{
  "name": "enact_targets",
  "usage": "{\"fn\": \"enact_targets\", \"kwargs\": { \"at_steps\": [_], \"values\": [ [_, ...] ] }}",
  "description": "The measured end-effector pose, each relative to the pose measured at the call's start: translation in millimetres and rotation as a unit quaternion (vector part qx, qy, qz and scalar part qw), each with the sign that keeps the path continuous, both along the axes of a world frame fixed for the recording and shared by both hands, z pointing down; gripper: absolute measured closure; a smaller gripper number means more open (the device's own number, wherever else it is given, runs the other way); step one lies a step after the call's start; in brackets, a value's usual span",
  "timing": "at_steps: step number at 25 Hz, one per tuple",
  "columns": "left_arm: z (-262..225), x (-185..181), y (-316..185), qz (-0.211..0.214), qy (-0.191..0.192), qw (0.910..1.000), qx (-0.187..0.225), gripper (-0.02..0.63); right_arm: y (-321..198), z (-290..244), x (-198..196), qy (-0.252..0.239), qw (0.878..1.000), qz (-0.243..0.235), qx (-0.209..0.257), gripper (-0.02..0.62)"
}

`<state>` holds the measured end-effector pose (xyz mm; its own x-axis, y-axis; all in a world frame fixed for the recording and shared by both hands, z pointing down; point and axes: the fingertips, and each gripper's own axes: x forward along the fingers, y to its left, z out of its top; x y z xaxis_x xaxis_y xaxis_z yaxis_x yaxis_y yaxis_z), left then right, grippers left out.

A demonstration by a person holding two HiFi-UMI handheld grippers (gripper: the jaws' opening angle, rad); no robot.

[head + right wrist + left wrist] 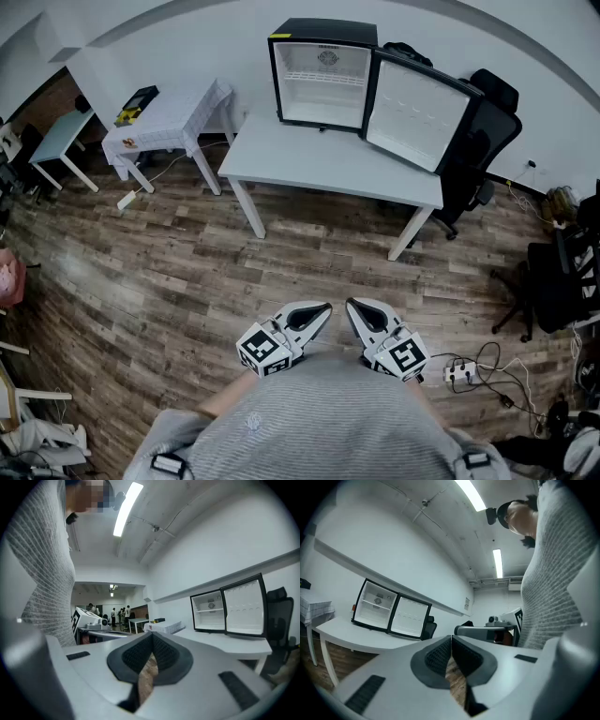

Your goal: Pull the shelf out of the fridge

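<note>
A small black fridge [323,73] stands on a white table [319,161] across the room, its door [415,111] swung open to the right. A white shelf [324,79] sits across the upper part of its white interior. The fridge [375,605] shows far off in the left gripper view, and the fridge [209,611] also in the right gripper view. My left gripper [322,309] and right gripper [354,307] are held close to my body, far from the fridge, tips near each other. Both are shut with nothing between the pads.
A black office chair [486,131] stands to the right of the table. A small cloth-covered table [169,117] with a box sits to the left, a teal table [58,136] beyond it. A power strip and cables [473,370] lie on the wooden floor at right.
</note>
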<state>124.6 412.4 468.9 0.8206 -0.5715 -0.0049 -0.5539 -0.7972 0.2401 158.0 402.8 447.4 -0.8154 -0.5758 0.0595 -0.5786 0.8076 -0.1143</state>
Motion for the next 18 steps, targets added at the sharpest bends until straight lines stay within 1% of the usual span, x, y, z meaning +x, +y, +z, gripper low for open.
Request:
{"fn": "enact_targets", "kwargs": {
  "at_steps": [18],
  "values": [
    [1.7,5.5,1.4,0.007,-0.007,0.9999,-0.005,0.594,2.9,-0.9,0.4,0.005,1.000,-0.003,0.005,0.583]
  ]
}}
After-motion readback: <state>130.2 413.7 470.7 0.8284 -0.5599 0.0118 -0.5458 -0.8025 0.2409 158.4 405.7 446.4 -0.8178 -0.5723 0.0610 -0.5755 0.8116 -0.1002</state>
